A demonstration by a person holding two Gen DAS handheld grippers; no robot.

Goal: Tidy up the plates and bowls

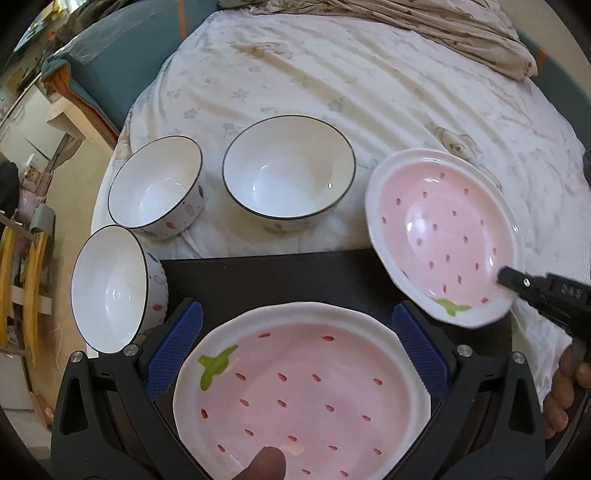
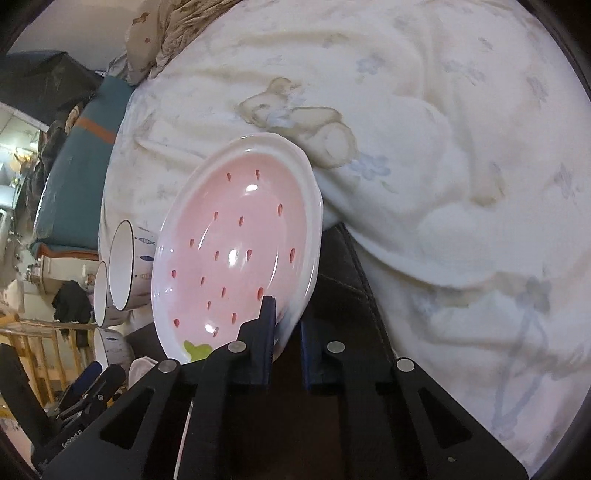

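We see the right claw (image 2: 286, 332) pinching the rim of a strawberry plate (image 2: 236, 251), tilted above the bed sheet (image 2: 443, 147). The left claw (image 1: 295, 354) is wide open, with a second strawberry plate (image 1: 303, 398) lying between its blue pads (image 1: 173, 354). Ahead of the left claw, three white bowls (image 1: 288, 173) stand on the sheet, the held plate to its right.

Cream floral bedsheet (image 1: 332, 74), rumpled beige blanket (image 1: 443, 29), teal bed frame (image 1: 110, 74), tan floor (image 1: 70, 195).
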